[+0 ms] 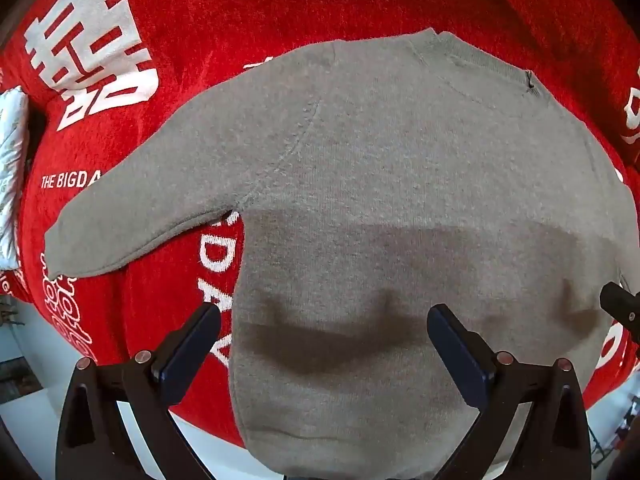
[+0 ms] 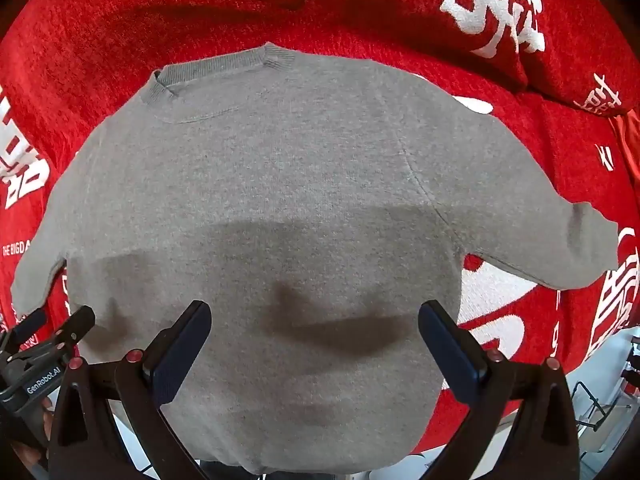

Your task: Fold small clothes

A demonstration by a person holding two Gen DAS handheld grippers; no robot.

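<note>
Left wrist view
Left gripper (image 1: 323, 318): held wide open, nothing gripped; its fingers hover above the lower body of the sweater.
Sweater (image 1: 380, 184): grey, spread flat on the red cloth (image 1: 240, 12); directly ahead of and under the fingers, collar at the far end, one sleeve stretched out to the left.
Right gripper (image 1: 620, 308): only a black tip is seen at the right edge, beside the sweater's side; its opening cannot be told here.

Right wrist view
Right gripper (image 2: 315, 315): spread wide, nothing held; poised over the sweater (image 2: 280, 184) near its hem.
Sleeves: one is seen extended to each side.
Left gripper (image 2: 52, 328): seen low at the left, fingers apart, by the sweater's edge.
</note>
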